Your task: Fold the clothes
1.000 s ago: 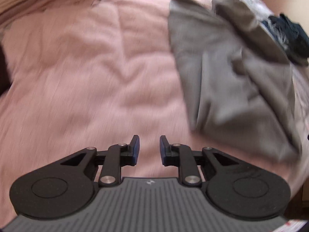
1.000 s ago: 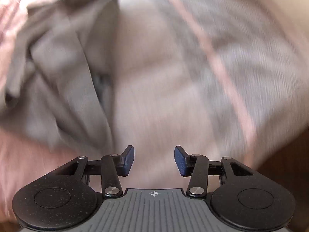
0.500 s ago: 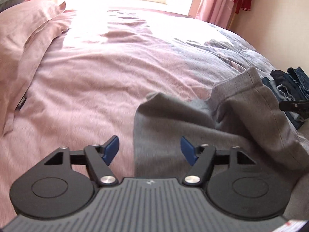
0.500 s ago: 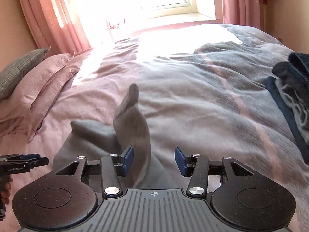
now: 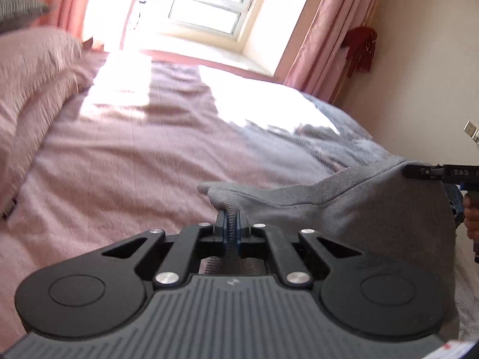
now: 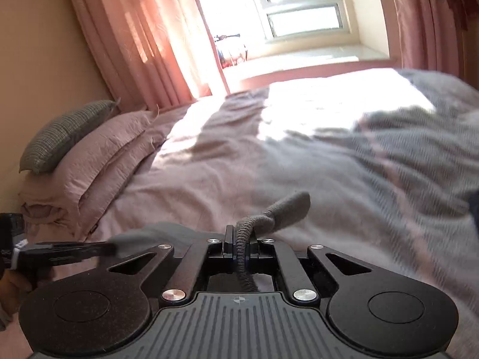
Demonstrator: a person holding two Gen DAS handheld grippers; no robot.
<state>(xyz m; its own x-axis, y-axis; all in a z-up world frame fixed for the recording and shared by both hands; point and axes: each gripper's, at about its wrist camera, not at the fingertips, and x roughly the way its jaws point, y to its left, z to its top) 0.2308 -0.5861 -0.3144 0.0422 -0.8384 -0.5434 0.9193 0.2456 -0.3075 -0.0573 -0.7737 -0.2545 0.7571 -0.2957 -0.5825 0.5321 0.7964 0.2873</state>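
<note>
Left gripper [image 5: 230, 230]: your jaws are closed tight on a ribbed edge of the grey garment [image 5: 359, 209], the hem bunched into a cord between the pads.

Right gripper [image 6: 239, 249]: jaws likewise pinched shut on a ribbed edge of the same garment — a short tail of cloth sticks out past them toward the far side.

Garment: held up off the bed [image 5: 134, 155] between your two grippers. In the left wrist view it spreads as a grey sheet from the left jaws across to the right gripper at the right edge, where a hand [image 5: 471, 218] grips the handle. In the right wrist view the left gripper shows at the near left with grey cloth at its tip.

Bed: pink cover on the left, grey striped part on the right, strong sunlight across the far half.

Pillows [image 6: 98, 155]: pink, stacked at the far left, a grey cushion [image 6: 63, 134] on top.

Window [image 6: 299, 9]: far side, pink curtains [image 6: 143, 36] either side.

Wall, right: a red item [image 5: 360, 48] hangs — blurred, kind unclear.
</note>
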